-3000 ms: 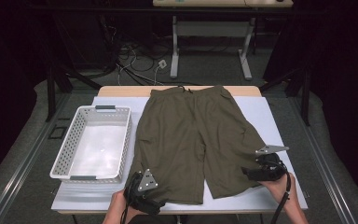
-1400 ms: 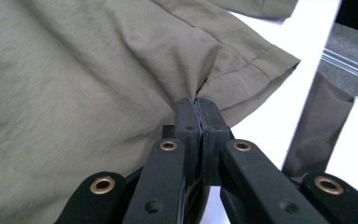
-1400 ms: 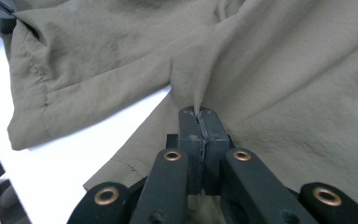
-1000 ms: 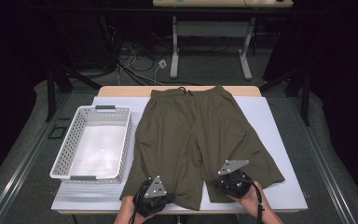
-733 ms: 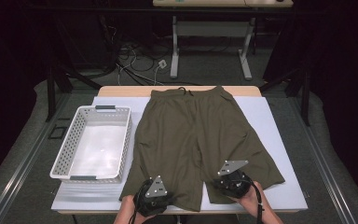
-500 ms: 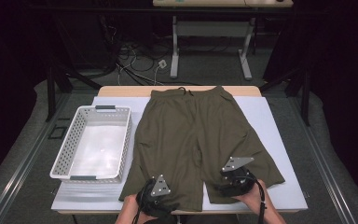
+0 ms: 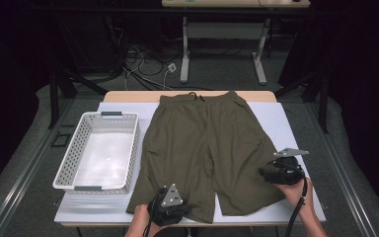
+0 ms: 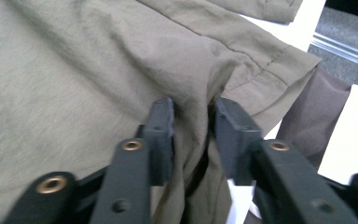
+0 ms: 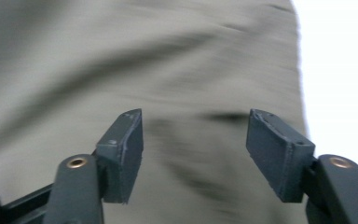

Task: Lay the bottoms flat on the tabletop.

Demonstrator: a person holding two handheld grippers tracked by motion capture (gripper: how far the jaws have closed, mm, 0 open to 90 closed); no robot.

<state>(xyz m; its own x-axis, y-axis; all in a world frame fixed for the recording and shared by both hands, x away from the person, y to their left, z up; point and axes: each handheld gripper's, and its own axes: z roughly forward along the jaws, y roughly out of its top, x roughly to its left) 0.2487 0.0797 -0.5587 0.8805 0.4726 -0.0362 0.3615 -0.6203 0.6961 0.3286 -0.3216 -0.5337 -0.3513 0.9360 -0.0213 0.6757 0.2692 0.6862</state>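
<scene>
A: Right, high view first. Where are the shorts?

B: Olive shorts [image 7: 207, 153] lie flat on the white surface [image 7: 296, 128], waistband at the far edge, legs toward me. White basket [image 7: 98, 150] sits just beside them on my left, nothing in it that I can see. My left hand-held gripper [image 7: 170, 210] is at the near hem of the left leg. My right hand-held gripper [image 7: 269, 173] is over the outer edge of the right leg.

A: Left gripper view?

B: Jaws have just been closing, and a raised fold of the shorts [image 8: 121, 70] stands between the fingertips [image 8: 161, 121]. Pads look to be pressing the fold from both sides, so I'd call it a pinch. Hem corner is just past it.

A: Right gripper view?

B: Blurred. Right hand-held gripper [image 9: 193, 154] is spread, jaws have just eased in a little, nothing between them. Fabric [image 9: 121, 56] lies beneath, white surface off to the side. Can't tell if the tips touch the cloth.

A: Doing it well?

B: My read: take the right hem at a matching spot, grab both layers, close fully before lifting. Keep both hands level so the fold stays square.
</scene>
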